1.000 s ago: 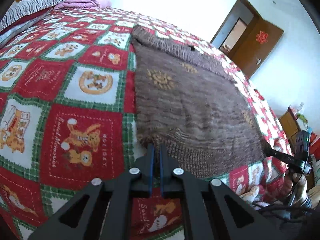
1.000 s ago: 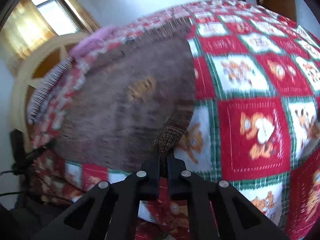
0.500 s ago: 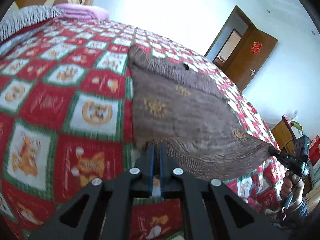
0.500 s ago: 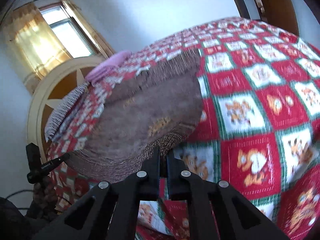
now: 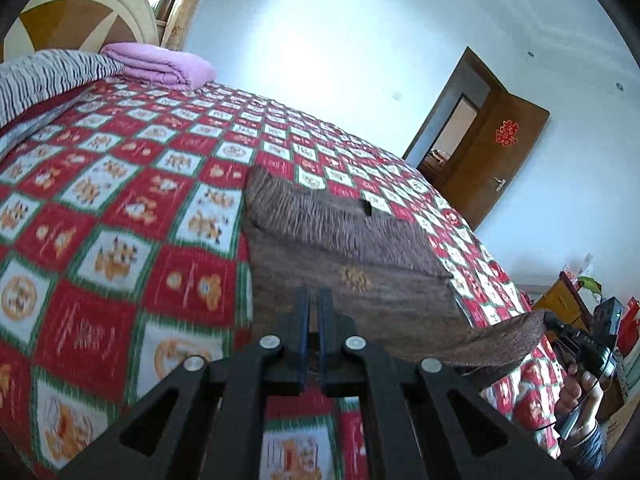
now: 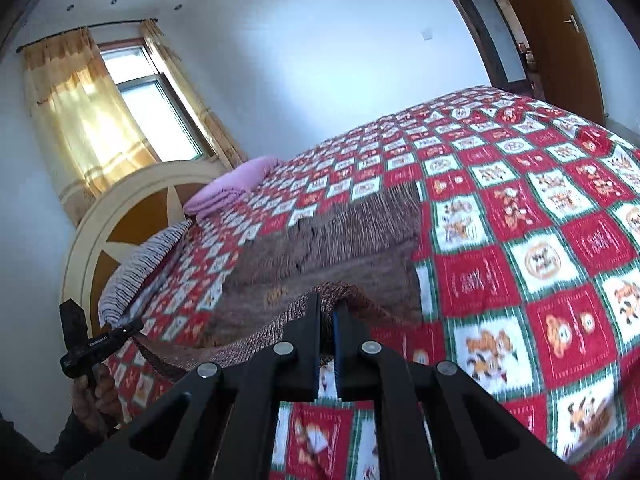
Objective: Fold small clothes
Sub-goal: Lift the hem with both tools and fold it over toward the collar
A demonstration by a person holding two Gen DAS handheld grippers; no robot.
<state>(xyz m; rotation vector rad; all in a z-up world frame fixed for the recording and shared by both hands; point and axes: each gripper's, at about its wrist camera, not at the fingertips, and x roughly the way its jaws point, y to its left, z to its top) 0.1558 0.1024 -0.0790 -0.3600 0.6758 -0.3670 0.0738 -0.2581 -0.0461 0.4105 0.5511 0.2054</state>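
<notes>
A brown knitted garment [image 5: 360,272] lies on the bed, its far part flat and its near hem lifted off the quilt. My left gripper [image 5: 314,300] is shut on the hem's left corner. My right gripper [image 6: 327,304] is shut on the hem's right corner [image 6: 340,290]. The raised ribbed hem [image 6: 256,340] stretches between the two grippers. The right gripper also shows at the right edge of the left wrist view [image 5: 560,326], and the left gripper at the left edge of the right wrist view [image 6: 132,326].
The bed carries a red, green and white bear-patterned quilt [image 5: 120,240]. A folded pink blanket [image 5: 160,66] and a striped pillow [image 5: 40,76] lie by the round headboard [image 6: 132,216]. A brown door [image 5: 492,160] stands open beyond the bed.
Both grippers have risen and moved toward the far side of the bed, lifting the garment's near hem off the quilt. Both views now tilt up and show more wall.
</notes>
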